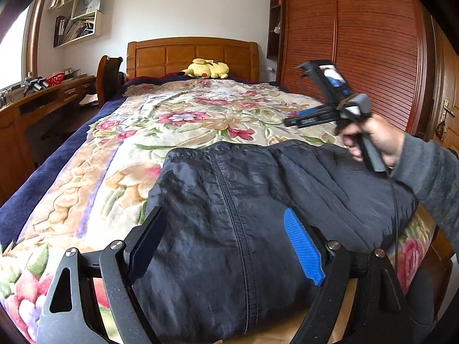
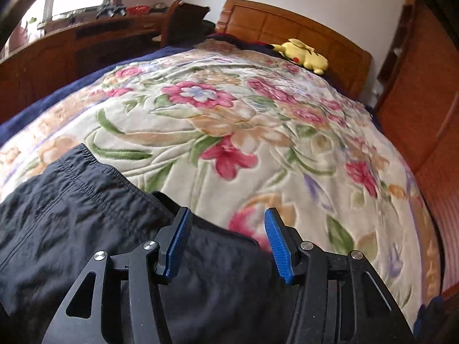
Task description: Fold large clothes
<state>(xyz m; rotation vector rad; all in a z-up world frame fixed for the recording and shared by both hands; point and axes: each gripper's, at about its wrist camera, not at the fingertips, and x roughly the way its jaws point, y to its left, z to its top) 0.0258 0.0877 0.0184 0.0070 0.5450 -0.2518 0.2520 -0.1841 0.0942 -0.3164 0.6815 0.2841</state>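
A: Where is the dark garment [image 1: 243,200]?
B: Folded on the floral bed [image 2: 229,120]; the left hand-held gripper [image 1: 226,240] hovers over it, jaws apart; the right hand-held gripper [image 2: 228,238] is at its edge, jaws parted, empty.

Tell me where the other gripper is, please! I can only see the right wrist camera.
Observer: The left gripper hangs over the near part of the dark garment, jaws wide open, gripping nothing.
Operator: Who's holding my gripper?
Observer: A hand in a grey sleeve holds the right gripper by its handle, above the garment's right side.
Operator: What's at the far right of the room?
Observer: A wooden door with a brass handle, beside the wardrobe.
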